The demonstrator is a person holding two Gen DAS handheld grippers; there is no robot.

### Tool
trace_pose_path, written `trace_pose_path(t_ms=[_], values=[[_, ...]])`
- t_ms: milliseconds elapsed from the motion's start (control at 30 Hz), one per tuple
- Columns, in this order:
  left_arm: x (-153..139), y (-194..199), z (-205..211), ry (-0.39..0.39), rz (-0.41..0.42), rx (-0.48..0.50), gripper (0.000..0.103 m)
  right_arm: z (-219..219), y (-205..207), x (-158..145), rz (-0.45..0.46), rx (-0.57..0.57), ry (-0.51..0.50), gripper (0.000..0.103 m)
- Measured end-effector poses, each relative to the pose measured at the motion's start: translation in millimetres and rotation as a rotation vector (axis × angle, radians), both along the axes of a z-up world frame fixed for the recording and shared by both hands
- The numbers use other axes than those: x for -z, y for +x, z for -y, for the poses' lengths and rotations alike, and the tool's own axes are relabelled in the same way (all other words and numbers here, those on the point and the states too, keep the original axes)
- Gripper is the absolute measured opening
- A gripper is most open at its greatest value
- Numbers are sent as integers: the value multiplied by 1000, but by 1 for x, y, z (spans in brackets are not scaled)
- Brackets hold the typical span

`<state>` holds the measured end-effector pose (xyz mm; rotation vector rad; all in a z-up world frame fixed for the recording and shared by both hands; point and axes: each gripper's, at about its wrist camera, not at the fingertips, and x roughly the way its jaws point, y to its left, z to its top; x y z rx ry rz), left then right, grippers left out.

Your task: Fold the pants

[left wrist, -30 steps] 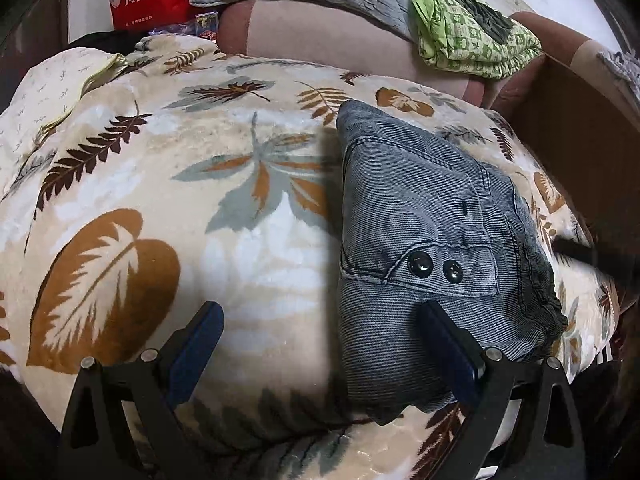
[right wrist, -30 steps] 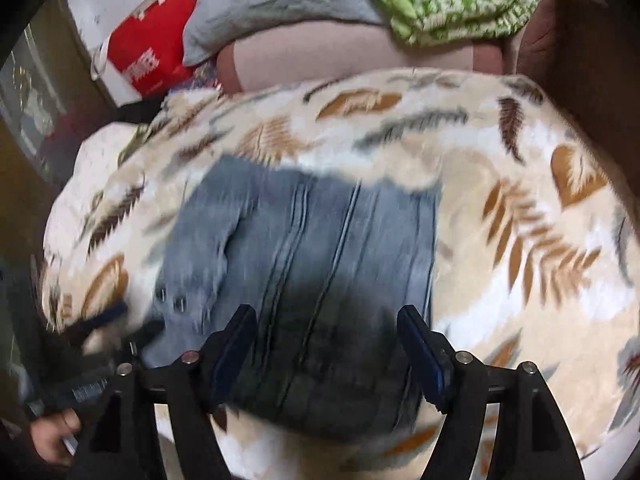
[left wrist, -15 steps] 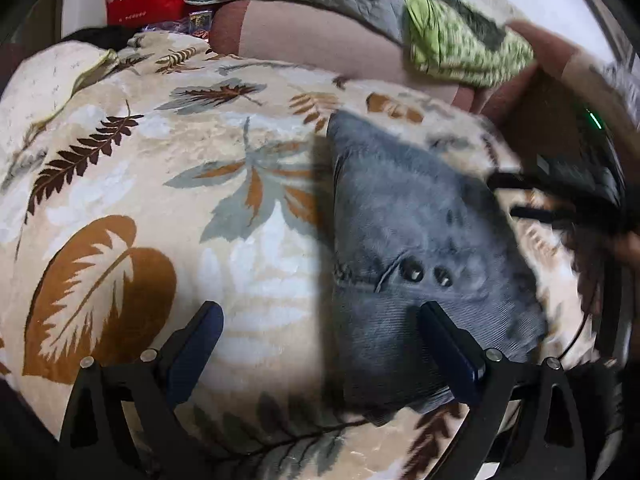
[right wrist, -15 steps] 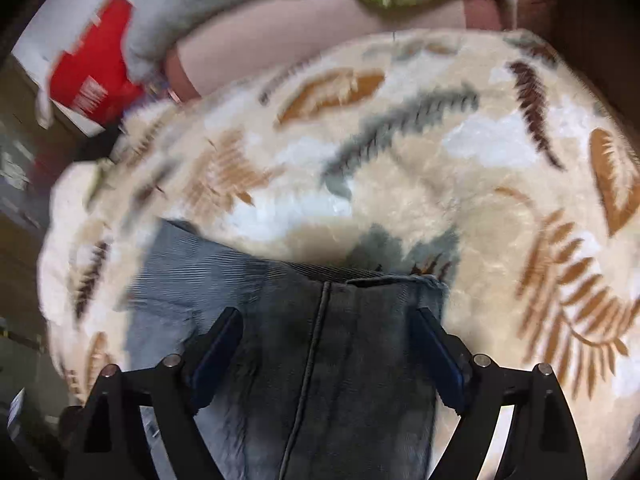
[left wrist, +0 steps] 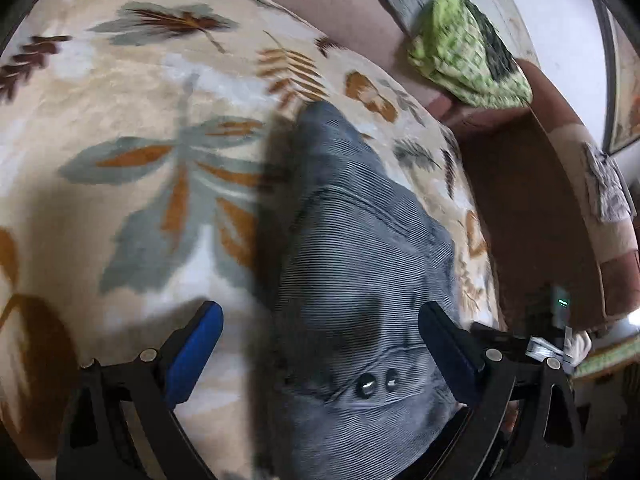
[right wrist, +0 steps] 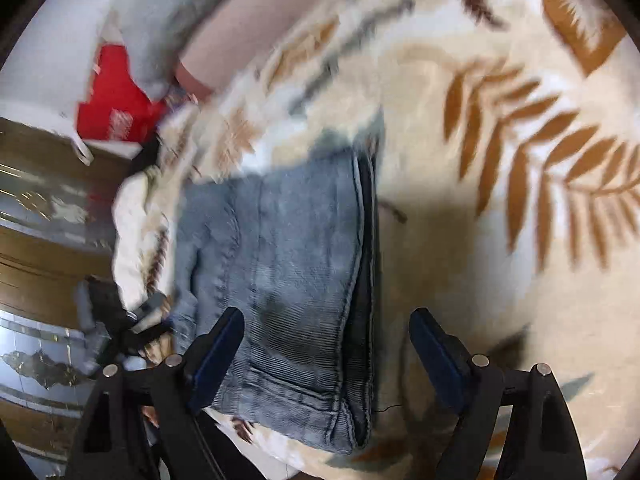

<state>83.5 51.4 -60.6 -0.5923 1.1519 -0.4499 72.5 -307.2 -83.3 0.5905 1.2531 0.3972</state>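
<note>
Folded grey-blue denim pants (left wrist: 360, 280) lying flat on leaf-print fleece blanket (left wrist: 140, 200), near the blanket's edge closest to both cameras; in right wrist view the bundle (right wrist: 288, 264) runs toward that near edge, stacked layers showing along its right side. Two metal buttons (left wrist: 376, 380) facing up at the waistband end.

Left gripper (left wrist: 320, 356) spread wide, straddling the waistband end, pads clear of cloth, nothing pinched. Right gripper (right wrist: 324, 356) also spread wide, jaws just been opening then easing back slightly, denim between them but not pressed.

Handling guess: thick denim, several layers, moderately heavy, limp but holds a crease; not slippery, not fragile. Plush blanket underneath likely to drag and bunch if scooped low. Best hold probably at the stacked edge or waistband hem, biting all layers together; pinching only the top layer risks the fold opening. Buttons to be avoided under pads.
</note>
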Motion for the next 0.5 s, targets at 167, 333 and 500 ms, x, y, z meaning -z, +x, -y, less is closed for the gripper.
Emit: trace_pose_path(t_ms=[167,333,500], values=[[-1,2,22,106,4,53,52,-14,2,-3,15,-7,-7,25],[3,4,27,130,-13,53,50,-28,4,-2,6,-37,-65,27],[2,3,29,157,12,74,50,-19,9,8,-14,10,1,36]])
